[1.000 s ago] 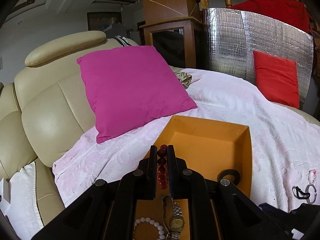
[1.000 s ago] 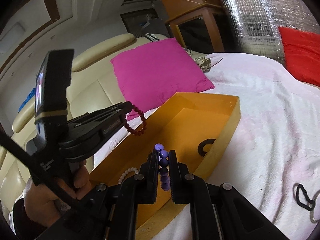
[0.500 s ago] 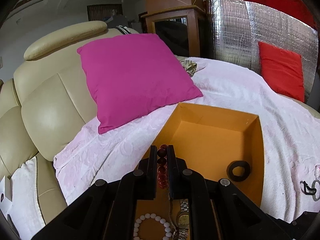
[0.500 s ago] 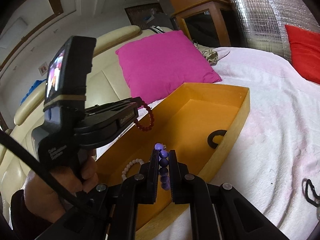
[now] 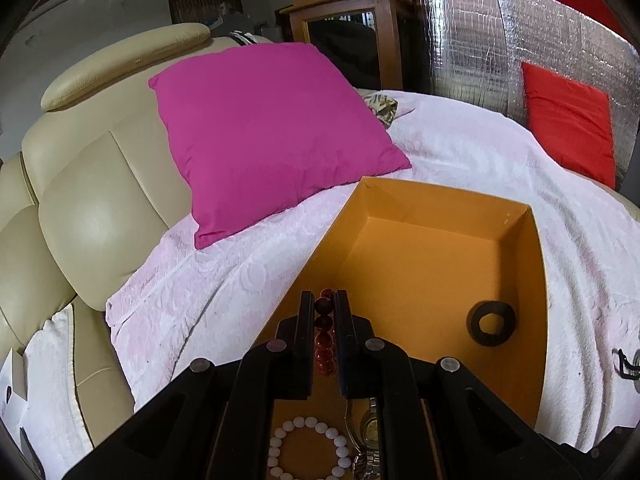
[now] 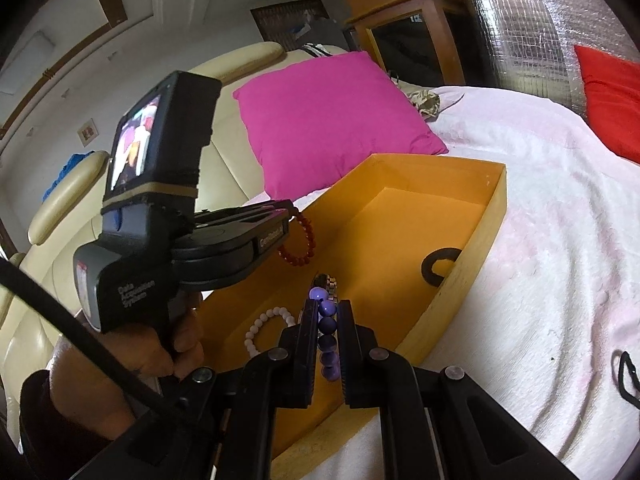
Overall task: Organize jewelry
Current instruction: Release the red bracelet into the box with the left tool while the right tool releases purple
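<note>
Jewelry: left claw (image 5: 323, 312) pinching red bracelet (image 5: 324, 340) | right claw (image 6: 325, 322) pinching purple bracelet (image 6: 327, 336) | both over orange box (image 5: 538, 280) | step: depositing | next: lower, release inside.

The wristwatch (image 5: 370, 438) is largely hidden behind the left hand-held gripper (image 5: 323, 304), the white bead bracelet (image 5: 308, 450) is cut off by the bottom edge, and the black ring (image 6: 440, 266) is half concealed by the orange box (image 6: 476, 248) wall.
</note>
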The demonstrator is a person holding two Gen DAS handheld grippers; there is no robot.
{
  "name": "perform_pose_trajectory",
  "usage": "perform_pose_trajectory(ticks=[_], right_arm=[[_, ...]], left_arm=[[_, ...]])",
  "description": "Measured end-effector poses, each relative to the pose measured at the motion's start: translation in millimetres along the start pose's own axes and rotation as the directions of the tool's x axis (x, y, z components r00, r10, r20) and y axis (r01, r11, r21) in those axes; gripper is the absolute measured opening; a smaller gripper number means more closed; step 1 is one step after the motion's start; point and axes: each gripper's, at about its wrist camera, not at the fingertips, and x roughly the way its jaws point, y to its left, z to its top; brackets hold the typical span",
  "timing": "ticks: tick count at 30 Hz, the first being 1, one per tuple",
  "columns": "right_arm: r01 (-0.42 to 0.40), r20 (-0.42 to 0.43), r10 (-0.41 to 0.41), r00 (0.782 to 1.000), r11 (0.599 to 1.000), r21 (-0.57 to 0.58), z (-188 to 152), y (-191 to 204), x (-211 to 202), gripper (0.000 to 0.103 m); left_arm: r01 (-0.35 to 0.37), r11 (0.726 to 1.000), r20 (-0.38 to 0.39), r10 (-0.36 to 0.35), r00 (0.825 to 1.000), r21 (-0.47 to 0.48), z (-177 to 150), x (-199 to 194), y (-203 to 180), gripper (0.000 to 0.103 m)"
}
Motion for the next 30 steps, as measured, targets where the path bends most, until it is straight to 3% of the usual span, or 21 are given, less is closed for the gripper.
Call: perform_pose_trajectory(ticks=[30], right_arm=[[-0.041, -0.072, 0.038, 0.997, 0.998, -0.047, -23, 16, 16, 0.010]], left_arm=[[-0.013, 1.000, -0.064, 0.014, 0.998, 0.020, -4, 15, 3, 0.009]])
